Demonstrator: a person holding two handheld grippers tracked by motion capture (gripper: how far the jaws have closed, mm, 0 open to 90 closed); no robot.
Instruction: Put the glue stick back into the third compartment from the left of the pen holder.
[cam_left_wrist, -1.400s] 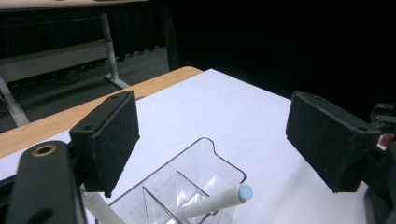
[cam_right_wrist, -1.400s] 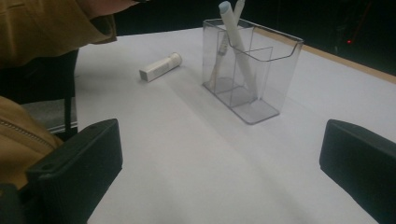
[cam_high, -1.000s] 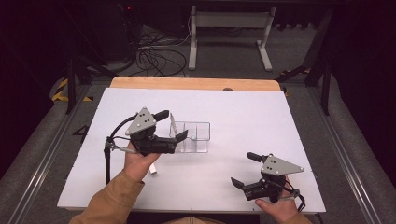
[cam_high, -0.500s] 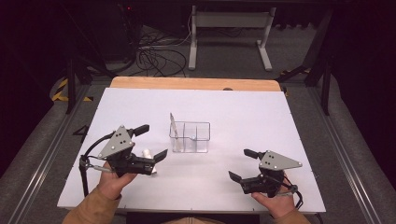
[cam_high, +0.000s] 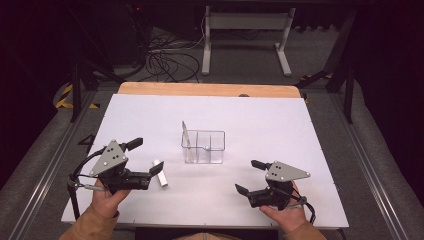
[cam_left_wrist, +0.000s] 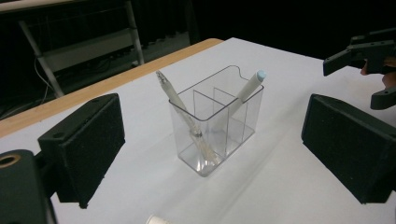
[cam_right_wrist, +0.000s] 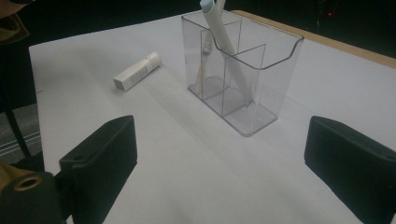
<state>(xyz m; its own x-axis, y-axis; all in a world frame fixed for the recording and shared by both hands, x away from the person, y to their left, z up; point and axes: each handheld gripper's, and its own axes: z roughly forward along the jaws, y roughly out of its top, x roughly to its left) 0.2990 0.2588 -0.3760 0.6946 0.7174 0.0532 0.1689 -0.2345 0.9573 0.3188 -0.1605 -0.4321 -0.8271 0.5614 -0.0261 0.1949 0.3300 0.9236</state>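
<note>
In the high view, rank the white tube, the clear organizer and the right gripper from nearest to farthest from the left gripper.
1. White tube: lying on the table just beyond the left gripper.
2. Clear organizer: mid-table, farther forward and to its right.
3. Right gripper: across the table, near the front edge.

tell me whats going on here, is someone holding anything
A person sits at a white table with a gripper in each hand. Both the left gripper and the right gripper are open and hold nothing. A clear holder stands mid-table with two slim items in it: a clear-handled toothbrush and a white pen-like stick, each leaning in its own compartment. A small white tube lies on the table close to the left gripper's jaws.
</note>
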